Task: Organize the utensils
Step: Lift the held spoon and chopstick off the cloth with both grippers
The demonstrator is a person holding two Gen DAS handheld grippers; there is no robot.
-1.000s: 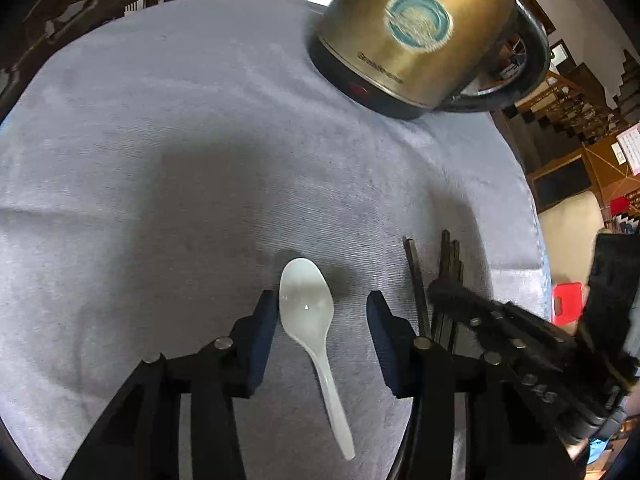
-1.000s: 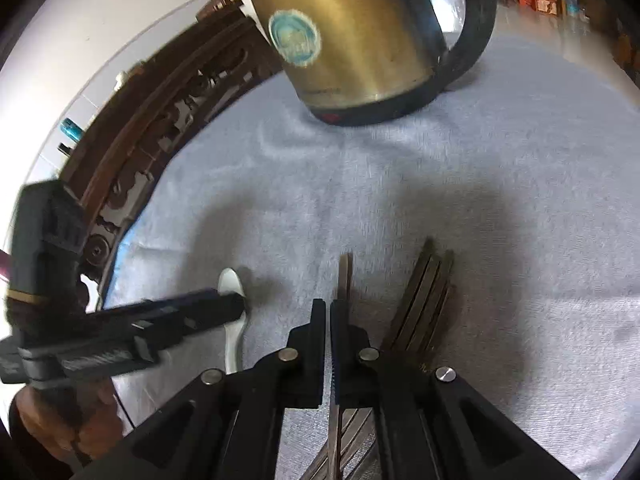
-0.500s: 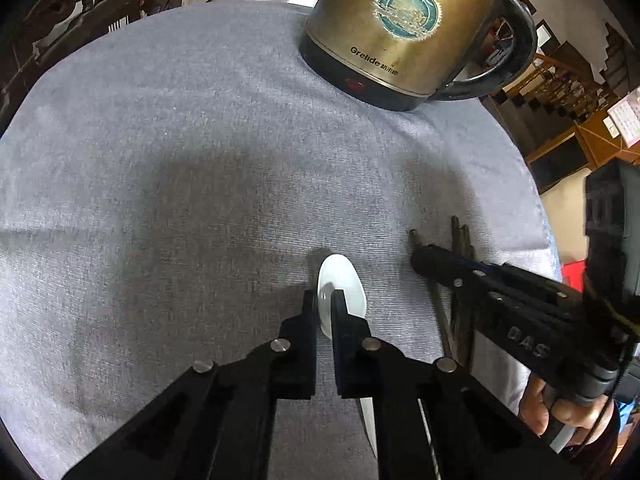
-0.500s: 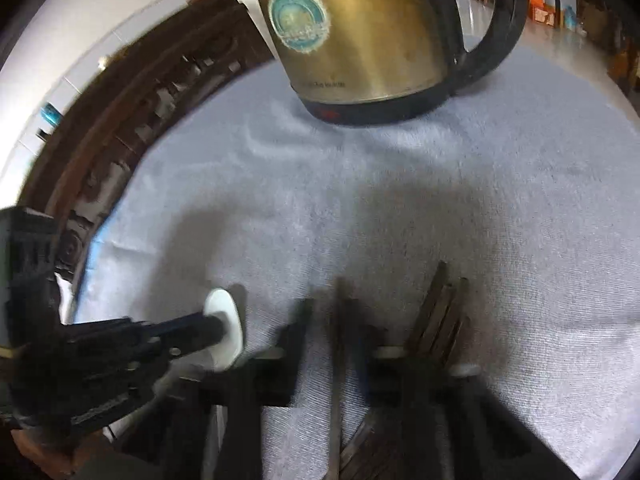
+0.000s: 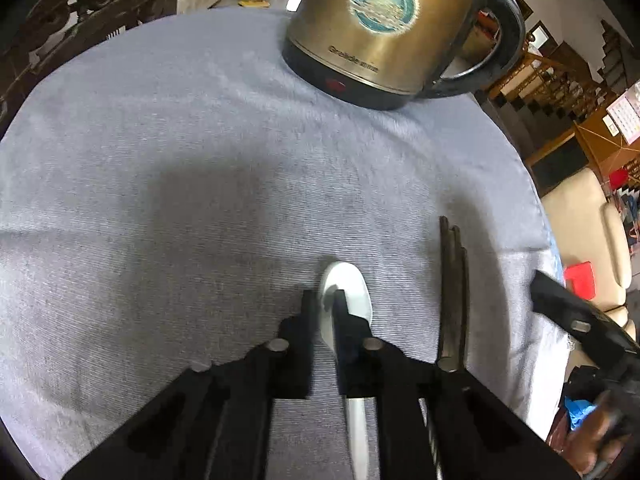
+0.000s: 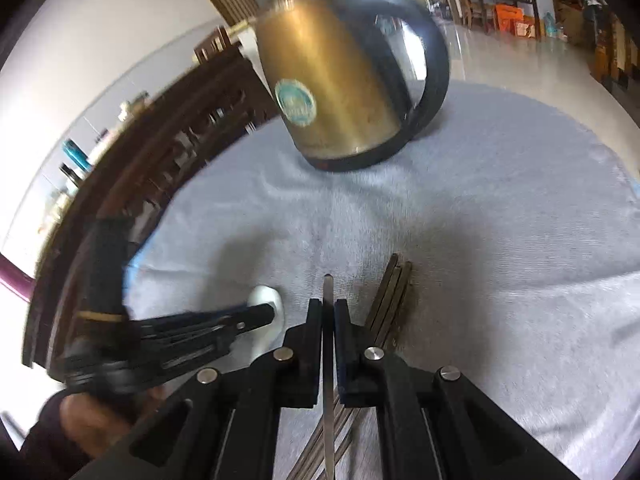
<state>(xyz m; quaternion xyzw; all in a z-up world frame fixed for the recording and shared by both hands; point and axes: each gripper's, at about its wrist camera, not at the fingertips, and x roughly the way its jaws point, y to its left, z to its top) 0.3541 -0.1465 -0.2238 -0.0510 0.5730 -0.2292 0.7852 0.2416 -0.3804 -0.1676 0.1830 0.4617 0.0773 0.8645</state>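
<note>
A white plastic spoon [image 5: 352, 292] is pinched at its bowl by my left gripper [image 5: 325, 300], which is shut on it just above the grey cloth [image 5: 160, 200]. It also shows in the right wrist view [image 6: 267, 300]. A bundle of dark chopsticks [image 5: 454, 280] lies to the right of the spoon. My right gripper [image 6: 328, 308] is shut on a single dark chopstick [image 6: 328, 292], held lifted to the left of the remaining chopsticks [image 6: 394, 292]. The right gripper's body [image 5: 576, 320] shows at the right edge of the left wrist view.
A brass-coloured electric kettle [image 5: 384, 32] with a black handle stands at the back of the round table. It also shows in the right wrist view [image 6: 336, 80]. A carved dark wooden chair back [image 6: 140, 168] borders the table's left side.
My left gripper closed on the spoon's bowl and lifted it. My right gripper rose and pulled back with the single chopstick, away from the bundle.
</note>
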